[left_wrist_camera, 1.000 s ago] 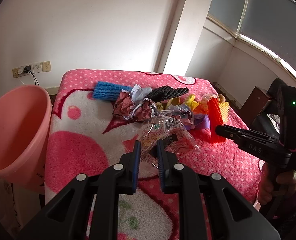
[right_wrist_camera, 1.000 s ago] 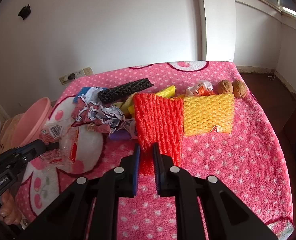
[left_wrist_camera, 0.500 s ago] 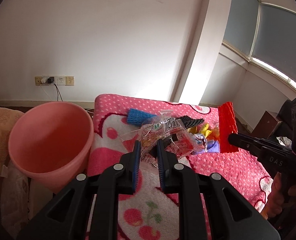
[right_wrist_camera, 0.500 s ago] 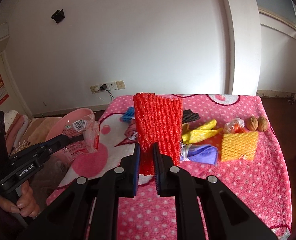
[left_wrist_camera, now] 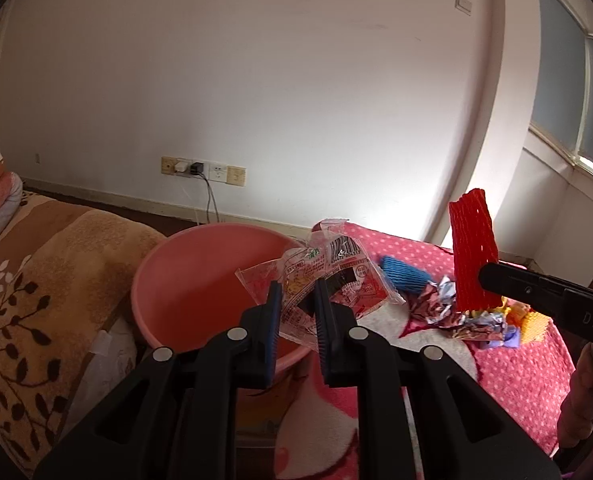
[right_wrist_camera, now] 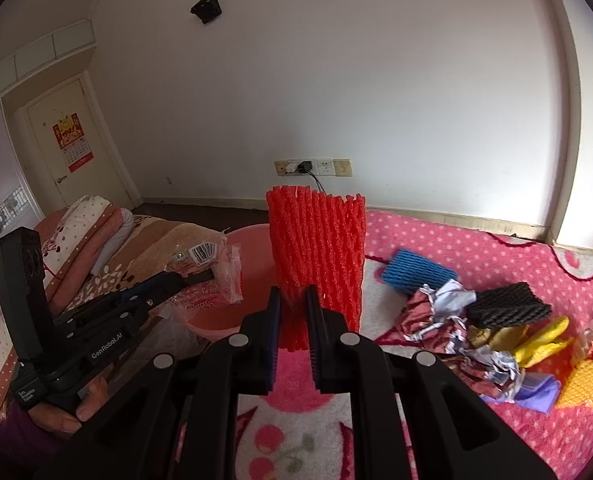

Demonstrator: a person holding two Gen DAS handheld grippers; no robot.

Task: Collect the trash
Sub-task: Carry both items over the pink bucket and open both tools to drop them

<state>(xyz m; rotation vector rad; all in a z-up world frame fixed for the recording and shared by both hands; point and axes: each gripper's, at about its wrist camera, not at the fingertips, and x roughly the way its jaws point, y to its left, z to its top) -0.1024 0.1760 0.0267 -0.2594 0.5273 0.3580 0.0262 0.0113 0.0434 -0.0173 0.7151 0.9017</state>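
Observation:
My left gripper (left_wrist_camera: 298,300) is shut on a clear plastic snack wrapper (left_wrist_camera: 328,276) with red print and a barcode, held in the air over the near rim of the pink basin (left_wrist_camera: 200,280). My right gripper (right_wrist_camera: 293,308) is shut on a red foam fruit net (right_wrist_camera: 316,256), which stands upright in the air just right of the basin (right_wrist_camera: 248,248). In the right wrist view the left gripper (right_wrist_camera: 200,276) carries the wrapper (right_wrist_camera: 212,272) above the basin. In the left wrist view the right gripper (left_wrist_camera: 486,278) holds the red net (left_wrist_camera: 474,256) over the bed.
On the pink polka-dot blanket (right_wrist_camera: 476,248) lie a blue foam net (right_wrist_camera: 416,272), crumpled foil wrappers (right_wrist_camera: 436,320), a black foam net (right_wrist_camera: 504,310), yellow scraps (right_wrist_camera: 544,340), a purple cloth (right_wrist_camera: 536,394) and a yellow foam net (right_wrist_camera: 588,380). A brown leaf-pattern quilt (left_wrist_camera: 48,280) lies left of the basin.
Both grippers have swung left and risen from the trash pile toward the pink basin, each keeping its piece. The wrapper now hangs at the basin's rim and the red net is lifted off the bed.

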